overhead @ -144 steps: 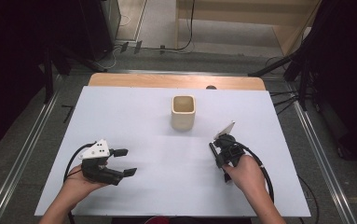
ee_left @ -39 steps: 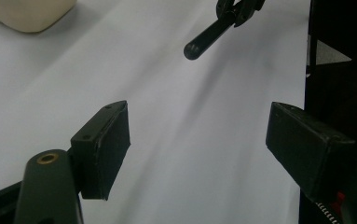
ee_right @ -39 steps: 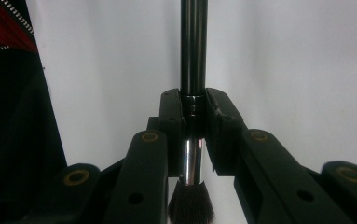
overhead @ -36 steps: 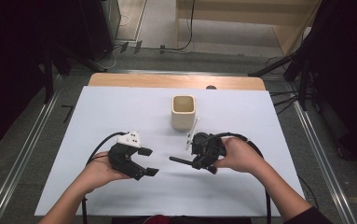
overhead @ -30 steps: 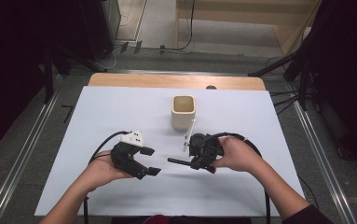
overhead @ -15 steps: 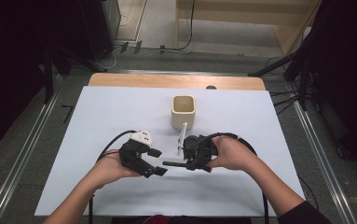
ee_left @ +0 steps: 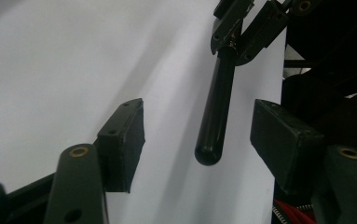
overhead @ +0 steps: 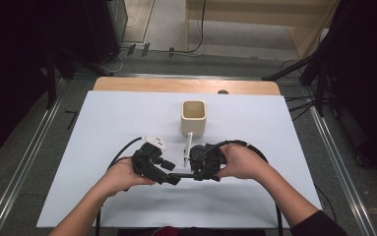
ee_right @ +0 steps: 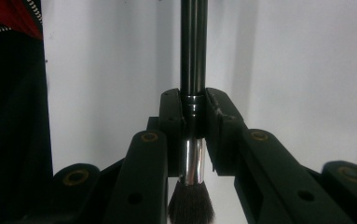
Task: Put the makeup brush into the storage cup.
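Note:
My right gripper (overhead: pixel 196 173) (ee_right: pixel 194 122) is shut on a brush (ee_right: pixel 194 56) just above its silver ferrule, with the dark bristles toward its camera. The black handle (overhead: pixel 181 174) points left, low over the white table (overhead: pixel 102 128). In the left gripper view the rounded handle end (ee_left: pixel 216 112) hangs between the two pads of my left gripper (overhead: pixel 169 178) (ee_left: pixel 199 140), which is open and touches neither side of it. The right gripper (ee_left: pixel 241 32) shows at the top of that view, clamped on the brush. A beige square cup (overhead: pixel 194 117) stands upright just behind both grippers.
A wooden strip (overhead: pixel 186 86) runs along the table's far edge. Metal rails (overhead: pixel 333 162) flank the table on both sides. Cables (overhead: pixel 122 150) trail from each gripper over the sheet. Dark equipment stands on the floor beyond the table.
Both hands have drawn together at the table's middle. The right gripper brought the brush leftward, and the left gripper moved right until the handle end sits between its open jaws.

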Demonstrator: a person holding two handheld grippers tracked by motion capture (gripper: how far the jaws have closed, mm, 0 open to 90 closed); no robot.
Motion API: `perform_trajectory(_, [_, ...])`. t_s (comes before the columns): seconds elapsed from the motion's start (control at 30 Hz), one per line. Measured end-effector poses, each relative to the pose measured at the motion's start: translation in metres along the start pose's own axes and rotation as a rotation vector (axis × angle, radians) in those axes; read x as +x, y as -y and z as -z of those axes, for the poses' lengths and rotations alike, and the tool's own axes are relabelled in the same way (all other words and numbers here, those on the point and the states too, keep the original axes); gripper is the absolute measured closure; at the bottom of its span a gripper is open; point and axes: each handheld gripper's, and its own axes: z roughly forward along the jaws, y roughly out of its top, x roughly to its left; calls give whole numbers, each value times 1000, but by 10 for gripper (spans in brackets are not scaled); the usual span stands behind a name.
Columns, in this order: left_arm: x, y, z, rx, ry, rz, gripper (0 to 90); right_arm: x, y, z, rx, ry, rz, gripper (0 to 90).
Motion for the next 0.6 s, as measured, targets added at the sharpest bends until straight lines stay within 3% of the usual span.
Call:
perform_trajectory(0.13, [1,0,-2,14,16,6,404,0,-3,0,2,3,18,793])
perform_trajectory(0.33, [3,-1,-7,36,60,9,534,3,-7,-1,-4,7,68,793])
perform_trajectory(0.4, [3,-1,-8,43,81,5,598,4,-8,-2,-7,5,74,793])
perform_trajectory(0.6, [4,-1,-10,51,104,15,664,4,-8,-2,-11,9,81,792])
